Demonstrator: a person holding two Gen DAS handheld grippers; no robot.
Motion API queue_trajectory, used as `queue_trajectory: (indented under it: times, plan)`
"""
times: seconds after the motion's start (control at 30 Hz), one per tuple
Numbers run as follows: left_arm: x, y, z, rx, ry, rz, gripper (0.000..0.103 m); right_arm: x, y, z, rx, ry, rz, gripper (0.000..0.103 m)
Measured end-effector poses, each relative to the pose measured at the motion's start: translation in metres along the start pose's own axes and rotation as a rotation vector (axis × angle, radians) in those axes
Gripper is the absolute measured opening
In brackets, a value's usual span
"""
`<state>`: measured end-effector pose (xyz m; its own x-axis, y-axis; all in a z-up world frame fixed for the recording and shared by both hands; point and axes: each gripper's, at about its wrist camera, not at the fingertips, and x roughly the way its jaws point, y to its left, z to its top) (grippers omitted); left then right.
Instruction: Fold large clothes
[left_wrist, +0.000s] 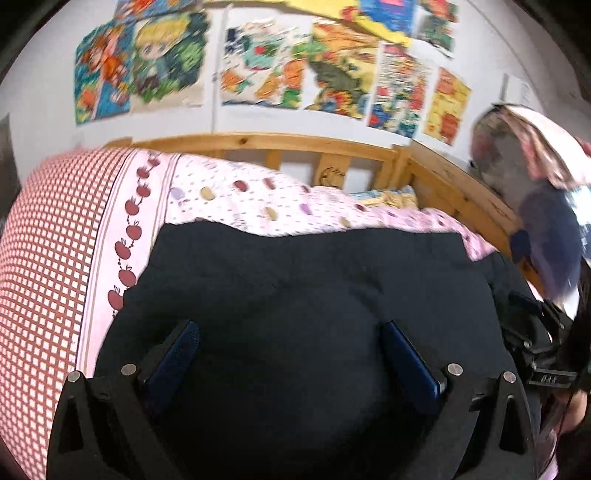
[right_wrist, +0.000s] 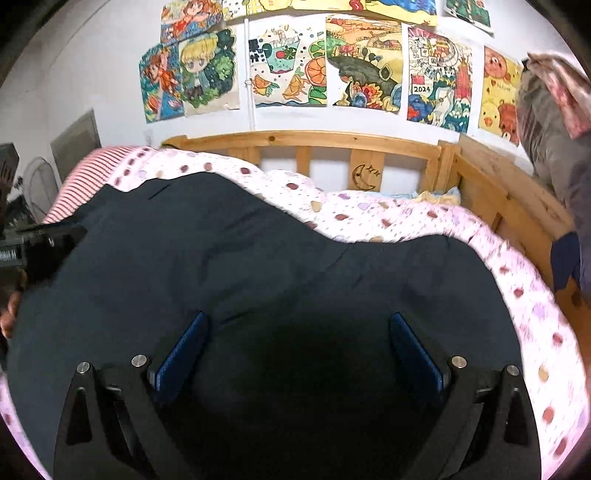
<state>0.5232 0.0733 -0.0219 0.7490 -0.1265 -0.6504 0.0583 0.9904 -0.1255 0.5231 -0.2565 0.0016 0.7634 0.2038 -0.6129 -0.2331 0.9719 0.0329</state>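
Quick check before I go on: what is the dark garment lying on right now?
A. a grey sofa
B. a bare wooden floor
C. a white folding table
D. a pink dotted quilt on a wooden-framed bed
D: the dark garment lies spread over the pink dotted quilt, with the wooden bed frame behind it.

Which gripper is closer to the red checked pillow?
Left. The left gripper hovers over the dark garment right beside the pillow; the right gripper is farther along the garment, away from it.
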Motion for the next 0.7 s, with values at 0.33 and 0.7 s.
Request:
queue_trajectory:
  times: [0.33, 0.7]
  plan:
    - [0.047, 0.019, -0.004, -0.083, 0.059, -0.029, 0.103, 0.045, -0.034, 0.000, 0.126, 0.040, -0.006, 0.098]
    - [0.056, 0.024, -0.017, -0.097, 0.019, -0.052, 0.103, 0.071, -0.034, -0.021, 0.164, 0.030, 0.016, 0.101]
